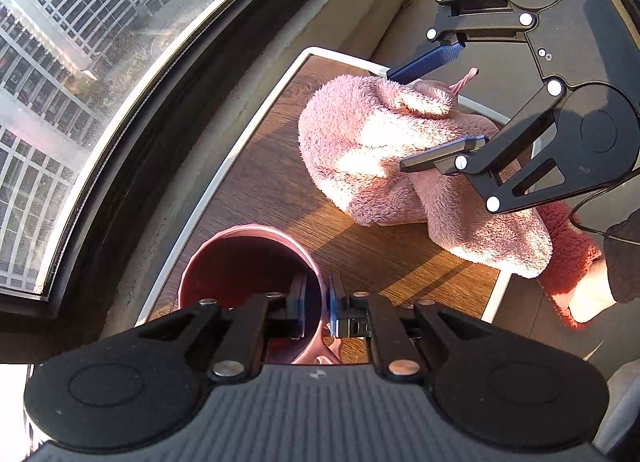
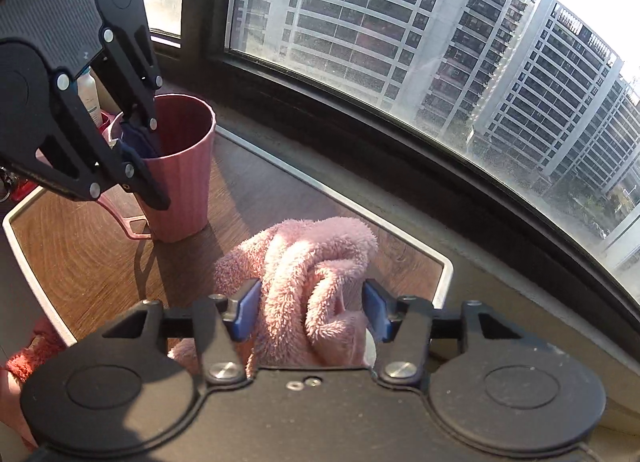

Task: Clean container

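Right wrist view: right gripper (image 2: 310,312), jaws wide, straddles the towel (image 2: 308,262); cup (image 2: 182,165), wall pinched by left gripper (image 2: 138,149), stands upright at ten o'clock.

The left claw (image 1: 316,304) covers the near rim of the pink cup (image 1: 224,262), and one finger inside hides part of the inner wall; the cup's handle is mostly out of sight beneath it. In the right wrist view the right claw (image 2: 312,312) and the pink towel (image 2: 308,282) hide the counter (image 2: 80,262) under them. A white bottle (image 2: 91,95) behind the cup is mostly blocked, its label unreadable. A fuzzy red slipper (image 1: 568,262) is cut off by a dark sleeve (image 1: 624,258).
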A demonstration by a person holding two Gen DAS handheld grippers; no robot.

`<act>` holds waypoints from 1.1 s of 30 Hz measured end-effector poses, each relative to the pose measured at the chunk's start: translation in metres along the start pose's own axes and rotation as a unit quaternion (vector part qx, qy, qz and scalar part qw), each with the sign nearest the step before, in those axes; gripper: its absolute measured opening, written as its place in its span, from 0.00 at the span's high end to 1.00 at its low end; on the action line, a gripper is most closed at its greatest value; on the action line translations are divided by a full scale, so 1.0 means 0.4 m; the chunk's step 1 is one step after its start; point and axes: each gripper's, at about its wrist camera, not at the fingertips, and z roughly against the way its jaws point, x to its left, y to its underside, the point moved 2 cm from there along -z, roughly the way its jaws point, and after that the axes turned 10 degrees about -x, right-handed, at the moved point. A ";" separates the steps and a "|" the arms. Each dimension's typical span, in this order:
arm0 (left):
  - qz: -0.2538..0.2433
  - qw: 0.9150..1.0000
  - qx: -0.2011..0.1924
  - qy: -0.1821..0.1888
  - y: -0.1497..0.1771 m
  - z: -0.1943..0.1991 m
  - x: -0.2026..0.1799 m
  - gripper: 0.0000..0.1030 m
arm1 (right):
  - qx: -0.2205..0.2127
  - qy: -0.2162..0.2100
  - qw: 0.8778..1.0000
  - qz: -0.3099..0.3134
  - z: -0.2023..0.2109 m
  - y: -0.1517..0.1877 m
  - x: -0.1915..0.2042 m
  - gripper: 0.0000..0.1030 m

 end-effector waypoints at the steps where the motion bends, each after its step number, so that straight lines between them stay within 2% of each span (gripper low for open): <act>1: 0.001 1.000 0.004 -0.002 0.000 0.005 -0.001 0.83 | -0.002 -0.001 1.000 -0.005 0.009 -0.004 -0.003 0.44; 3: -0.001 1.000 0.001 -0.011 0.002 0.025 -0.008 0.73 | -0.010 -0.002 1.000 -0.015 0.027 -0.010 -0.008 0.42; 4: 0.000 1.000 -0.004 -0.016 0.003 0.040 -0.012 0.71 | -0.012 -0.002 1.000 -0.020 0.038 -0.015 -0.010 0.42; 9: 0.037 0.997 -0.066 -0.032 0.020 0.147 -0.024 0.71 | -0.040 0.008 0.999 -0.033 0.130 -0.044 -0.002 0.40; 13: 0.097 0.987 -0.124 -0.035 0.058 0.229 -0.045 0.70 | -0.067 0.016 0.995 -0.074 0.212 -0.070 0.012 0.36; 15: 0.133 0.978 -0.154 -0.036 0.080 0.267 -0.064 0.70 | -0.079 0.023 0.992 -0.092 0.256 -0.079 0.027 0.34; 18: 0.191 0.961 -0.196 -0.038 0.115 0.308 -0.089 0.70 | -0.092 0.031 0.989 -0.109 0.306 -0.085 0.051 0.33; 20: 0.232 0.946 -0.221 -0.041 0.143 0.331 -0.106 0.54 | -0.101 0.037 0.986 -0.129 0.344 -0.081 0.061 0.33; 21: 0.246 0.939 -0.235 -0.045 0.157 0.343 -0.117 0.39 | -0.103 0.038 0.984 -0.141 0.357 -0.078 0.064 0.32; 22: 0.261 0.931 -0.249 -0.052 0.169 0.354 -0.127 0.31 | -0.104 0.038 0.982 -0.152 0.367 -0.072 0.067 0.31; 26: 0.312 0.907 -0.276 -0.066 0.205 0.371 -0.148 0.19 | -0.107 0.044 0.974 -0.193 0.397 -0.048 0.082 0.29; 29: 0.327 0.897 -0.288 -0.073 0.227 0.369 -0.172 0.10 | -0.114 0.052 0.970 -0.210 0.409 -0.034 0.095 0.27; 30: 0.334 0.893 -0.290 -0.078 0.233 0.366 -0.179 0.02 | -0.116 0.056 0.968 -0.213 0.414 -0.031 0.098 0.27; 33: 0.356 0.883 -0.292 -0.092 0.250 0.362 -0.192 0.00 | -0.117 0.078 0.965 -0.223 0.423 -0.012 0.117 0.25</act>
